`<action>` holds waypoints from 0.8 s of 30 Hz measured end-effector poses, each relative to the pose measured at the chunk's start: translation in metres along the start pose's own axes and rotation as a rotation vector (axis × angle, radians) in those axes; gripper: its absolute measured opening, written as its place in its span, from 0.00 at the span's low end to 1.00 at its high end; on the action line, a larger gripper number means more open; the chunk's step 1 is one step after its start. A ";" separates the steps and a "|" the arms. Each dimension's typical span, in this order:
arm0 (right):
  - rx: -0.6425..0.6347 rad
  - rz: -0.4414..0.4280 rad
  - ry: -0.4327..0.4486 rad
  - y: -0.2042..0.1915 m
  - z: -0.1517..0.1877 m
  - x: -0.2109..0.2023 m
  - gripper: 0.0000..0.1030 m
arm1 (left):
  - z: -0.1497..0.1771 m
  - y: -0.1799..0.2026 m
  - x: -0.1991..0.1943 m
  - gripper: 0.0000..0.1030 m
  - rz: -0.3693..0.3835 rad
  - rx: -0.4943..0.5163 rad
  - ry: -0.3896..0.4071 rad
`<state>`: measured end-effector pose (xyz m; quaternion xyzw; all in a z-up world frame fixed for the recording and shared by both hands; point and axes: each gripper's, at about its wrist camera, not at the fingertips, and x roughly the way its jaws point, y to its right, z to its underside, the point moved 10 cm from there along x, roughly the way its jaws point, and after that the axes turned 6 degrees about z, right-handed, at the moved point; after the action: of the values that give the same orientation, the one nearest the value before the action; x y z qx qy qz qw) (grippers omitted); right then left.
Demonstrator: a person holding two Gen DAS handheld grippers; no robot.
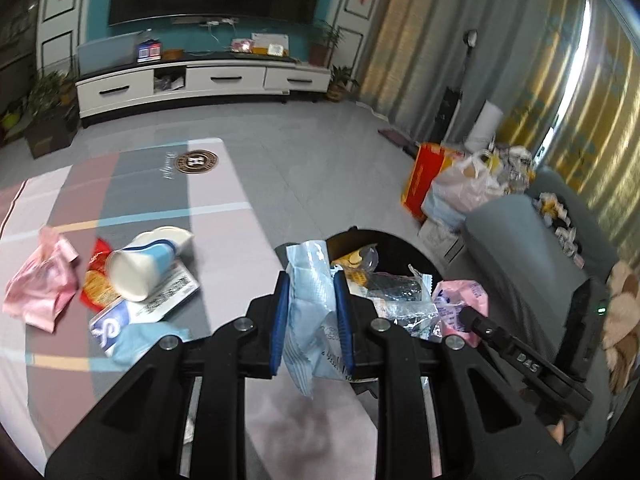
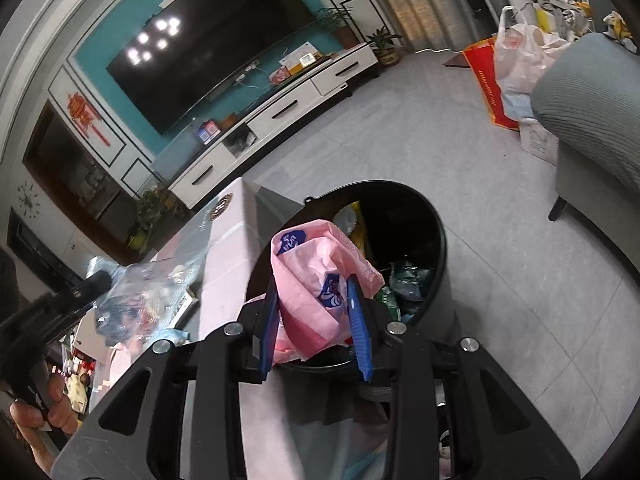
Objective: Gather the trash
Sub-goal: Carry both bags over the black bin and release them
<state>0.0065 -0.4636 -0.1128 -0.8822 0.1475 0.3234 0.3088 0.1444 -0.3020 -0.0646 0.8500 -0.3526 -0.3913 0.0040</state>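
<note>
Two loads in hand, both heading for the black bin (image 2: 434, 236). Left gripper (image 1: 311, 316) is pinched nearly closed on a pale blue wrapper (image 1: 310, 280), lower centre of its view, at the bin's near rim. Right gripper (image 2: 316, 320) clamps a pink plastic bag (image 2: 312, 276) over the bin mouth, centre frame. Judgement: get each wrapper fully past the rim before letting go; the blue one looks short of the opening. More trash sits on the table (image 1: 224, 200), left: paper cup (image 1: 140, 264), pink wrapper (image 1: 42, 284).
</note>
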 end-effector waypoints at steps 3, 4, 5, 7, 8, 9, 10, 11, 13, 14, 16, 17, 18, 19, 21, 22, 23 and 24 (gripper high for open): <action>0.018 0.007 -0.002 0.010 -0.001 0.005 0.32 | 0.001 0.009 0.026 0.23 -0.016 0.027 -0.037; 0.025 0.009 -0.004 0.013 -0.001 0.007 0.32 | 0.002 0.012 0.034 0.23 -0.027 0.040 -0.047; 0.027 0.009 -0.004 0.014 -0.002 0.008 0.32 | 0.003 0.014 0.040 0.23 -0.032 0.049 -0.054; 0.027 0.012 -0.007 0.017 -0.003 0.012 0.33 | 0.005 0.020 0.054 0.24 -0.047 0.072 -0.074; 0.028 0.015 -0.009 0.018 -0.003 0.015 0.33 | 0.006 0.022 0.060 0.24 -0.055 0.080 -0.081; 0.028 0.017 -0.010 0.019 -0.004 0.018 0.34 | 0.008 0.023 0.066 0.25 -0.061 0.089 -0.091; 0.028 0.018 -0.011 0.019 -0.004 0.020 0.35 | 0.010 0.025 0.071 0.27 -0.066 0.096 -0.100; 0.028 0.017 -0.013 0.018 -0.004 0.021 0.36 | 0.011 0.027 0.074 0.29 -0.068 0.102 -0.106; 0.033 0.019 -0.016 0.018 -0.004 0.025 0.43 | 0.014 0.031 0.082 0.33 -0.069 0.114 -0.118; 0.038 0.020 -0.017 0.019 -0.005 0.026 0.46 | 0.015 0.033 0.085 0.35 -0.066 0.119 -0.122; 0.048 0.013 -0.013 0.019 -0.006 0.027 0.53 | 0.016 0.035 0.085 0.48 -0.059 0.125 -0.120; 0.047 0.013 -0.010 0.019 -0.006 0.026 0.53 | 0.016 0.036 0.085 0.53 -0.056 0.129 -0.117; 0.046 0.016 -0.008 0.020 -0.007 0.026 0.55 | 0.017 0.037 0.084 0.57 -0.052 0.132 -0.115; 0.048 0.016 -0.007 0.020 -0.007 0.025 0.56 | 0.017 0.036 0.083 0.57 -0.052 0.132 -0.114; 0.055 0.011 -0.008 0.020 -0.007 0.023 0.56 | 0.018 0.034 0.081 0.57 -0.053 0.126 -0.114; 0.056 0.010 -0.009 0.021 -0.008 0.022 0.56 | 0.018 0.032 0.079 0.57 -0.054 0.120 -0.112; 0.056 0.009 -0.010 0.020 -0.007 0.021 0.56 | 0.018 0.030 0.076 0.58 -0.054 0.114 -0.111; 0.054 0.006 -0.012 0.019 -0.006 0.019 0.56 | 0.019 0.027 0.072 0.59 -0.054 0.107 -0.108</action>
<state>0.0153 -0.4835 -0.1304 -0.8711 0.1571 0.3254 0.3326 0.1476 -0.3604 -0.1183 0.8359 -0.3497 -0.4171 -0.0708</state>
